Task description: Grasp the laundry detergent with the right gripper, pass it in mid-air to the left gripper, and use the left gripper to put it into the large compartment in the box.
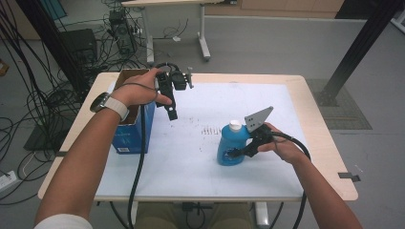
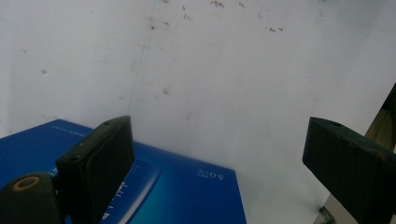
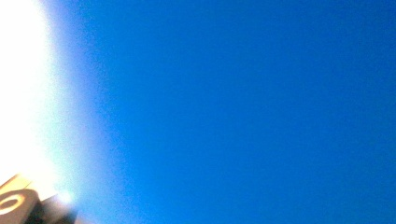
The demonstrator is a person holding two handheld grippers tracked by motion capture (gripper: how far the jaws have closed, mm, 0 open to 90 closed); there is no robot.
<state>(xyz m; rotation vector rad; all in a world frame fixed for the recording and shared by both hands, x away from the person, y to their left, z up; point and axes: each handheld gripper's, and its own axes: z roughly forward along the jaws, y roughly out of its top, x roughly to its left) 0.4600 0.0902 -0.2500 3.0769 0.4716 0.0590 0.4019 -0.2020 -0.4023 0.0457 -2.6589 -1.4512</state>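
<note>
Two things in play: blue bottle (image 1: 227,138) with white cap (image 1: 234,125), standing upright right of centre on the tabletop (image 1: 191,162), and open-topped blue box (image 1: 129,136) at the left edge. Well apart from each other.

Looks early in the job. Bottle resting on the white surface, not yet lifted. Contents of the box hard to make out from above. Probably left to do: secure a hold on the bottle, raise it, carry it leftward, set it down in or beside the box.

Right claw (image 1: 235,153) brought in low against the bottle's near side, right hand (image 1: 282,145) behind it, wrist level, forearm coming up from the lower right, grey plate (image 1: 258,118) tilted up beside the cap. Cannot tell whether pressed onto the bottle or merely touching it. From the right gripper view, just blurred blue of the bottle (image 3: 233,112) up close.

Left claw (image 1: 171,113) held aloft by the left hand (image 1: 141,93) over the box's far right corner, pointing down at the tabletop, forearm stretched forward with a watch (image 1: 101,101) at the wrist. Spread wide and holding nothing: seen in the left gripper view, left claw (image 2: 217,126) with white surface between the jaws and the box (image 2: 187,196) below.
</note>
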